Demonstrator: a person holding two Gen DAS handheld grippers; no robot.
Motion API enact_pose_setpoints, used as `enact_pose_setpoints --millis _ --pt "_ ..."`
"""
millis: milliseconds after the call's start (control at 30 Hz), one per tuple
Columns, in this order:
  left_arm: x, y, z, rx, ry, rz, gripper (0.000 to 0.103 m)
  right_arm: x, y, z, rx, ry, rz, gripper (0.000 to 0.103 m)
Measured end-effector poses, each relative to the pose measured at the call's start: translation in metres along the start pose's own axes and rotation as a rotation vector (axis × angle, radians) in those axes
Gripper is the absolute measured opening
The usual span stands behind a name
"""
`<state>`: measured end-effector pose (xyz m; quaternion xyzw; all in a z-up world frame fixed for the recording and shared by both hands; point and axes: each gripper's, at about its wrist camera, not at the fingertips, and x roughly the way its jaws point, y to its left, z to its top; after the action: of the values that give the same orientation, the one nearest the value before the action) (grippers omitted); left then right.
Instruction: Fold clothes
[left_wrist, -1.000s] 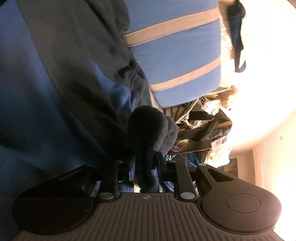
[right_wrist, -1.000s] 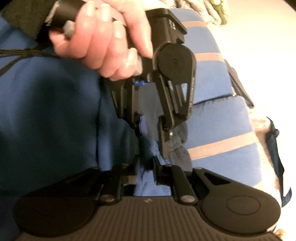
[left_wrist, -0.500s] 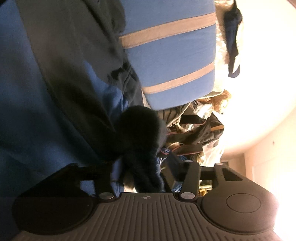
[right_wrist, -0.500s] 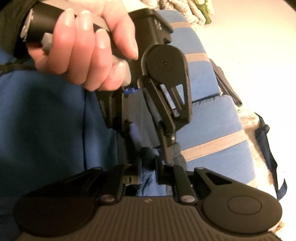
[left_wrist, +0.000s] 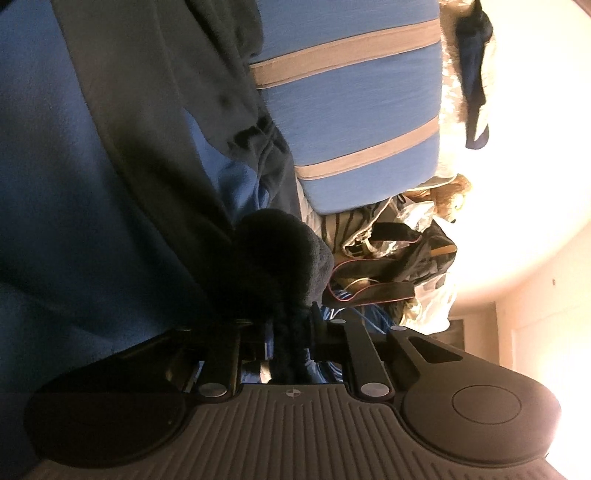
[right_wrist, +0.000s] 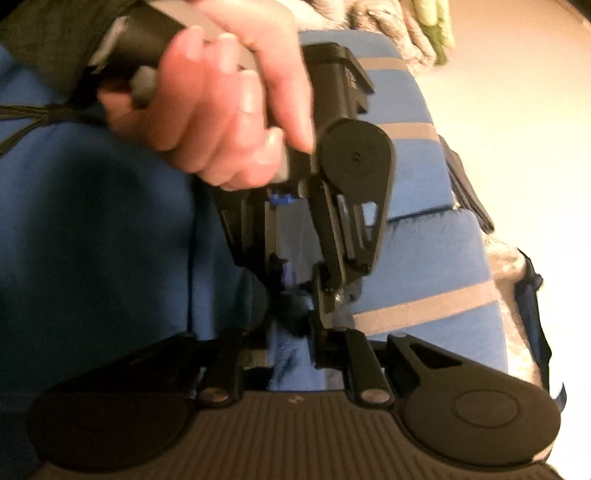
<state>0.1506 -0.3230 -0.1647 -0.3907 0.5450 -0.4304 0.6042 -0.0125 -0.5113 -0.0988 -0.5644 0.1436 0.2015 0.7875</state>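
A bunched dark navy fleece piece (left_wrist: 280, 258) sticks up between the jaws of my left gripper (left_wrist: 291, 325), which are closing and pinch it. It belongs to a blue fleece garment (left_wrist: 55, 184) with a dark grey panel (left_wrist: 155, 110) draped at the left. In the right wrist view a hand (right_wrist: 229, 110) holds the left gripper (right_wrist: 295, 291) just ahead, tips on the dark tuft (right_wrist: 291, 308). My right gripper (right_wrist: 291, 343) sits right below, jaws opening, with blue fleece (right_wrist: 288, 362) in the gap.
A blue cushion with grey stripes (left_wrist: 351, 92) lies beyond the garment, also the striped cushion (right_wrist: 424, 258). Past it sit dark bags and cables (left_wrist: 399, 258), a brown plush toy (left_wrist: 450, 195) and a dark cloth on pale fur (left_wrist: 476, 74). A bright floor (right_wrist: 498, 110) lies right.
The left jaws spread wide half a second ago and have closed again on the dark fleece. The right jaws pinched narrow, then spread apart. Neither hand has travelled noticeably.
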Motion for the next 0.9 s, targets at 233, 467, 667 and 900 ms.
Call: enact_pose_setpoints --millis 233,467,667,900 --pt "-0.016 -0.031 -0.006 0.052 -0.074 0.043 0.015 0.002 -0.024 -0.024 0.165 0.075 -0.038 0.088" --pt "-0.039 -0.1 -0.008 0.156 -0.123 0.025 0.015 0.02 -0.054 -0.067 0.397 0.165 -0.073 0.095" --pt "-0.062 -0.154 0.002 0.241 -0.169 0.017 0.015 0.02 -0.069 -0.091 0.517 0.19 -0.091 0.098" --pt "-0.08 -0.187 0.009 0.272 -0.226 0.018 0.015 0.019 -0.083 -0.098 0.558 0.193 -0.1 0.099"
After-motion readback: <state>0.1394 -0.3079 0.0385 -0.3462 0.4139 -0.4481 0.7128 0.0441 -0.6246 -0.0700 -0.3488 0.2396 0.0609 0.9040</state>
